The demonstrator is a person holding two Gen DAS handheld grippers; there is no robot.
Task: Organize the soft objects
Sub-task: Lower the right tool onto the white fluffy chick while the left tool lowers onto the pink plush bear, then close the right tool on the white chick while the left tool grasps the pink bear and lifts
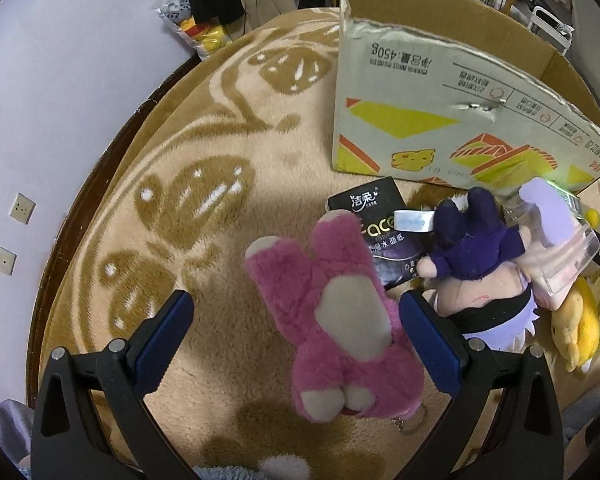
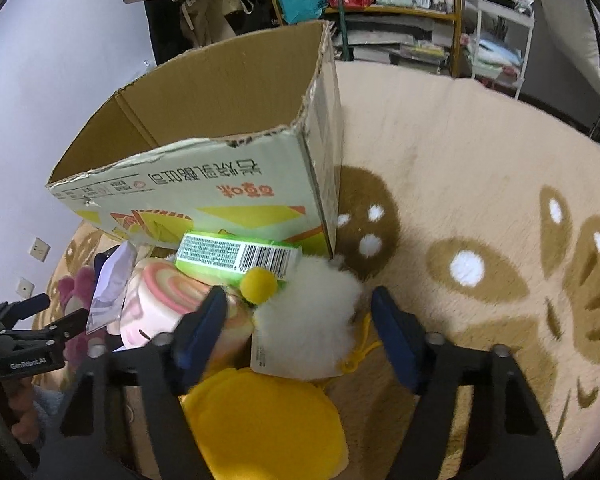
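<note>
A fluffy pink plush bear point(image 1: 340, 320) lies on the beige patterned rug point(image 1: 204, 240), between the left gripper point(image 1: 296, 326)'s wide jaws, bare rug leftward. The right gripper point(image 2: 300, 334)'s half-open jaws straddle a white fluffy toy point(image 2: 312, 308) before the open cardboard box point(image 2: 220, 184)

Printed text on the box, tissue pack and gripper

The cardboard box point(image 1: 440, 92) carries upside-down Chinese print and "450g". The black tissue pack point(image 1: 380, 232) shows "洁柔" and "Face". The green pack point(image 2: 240, 256) bears a barcode. The left gripper point(image 2: 52, 320) reads "GenRobot.AI".
</note>
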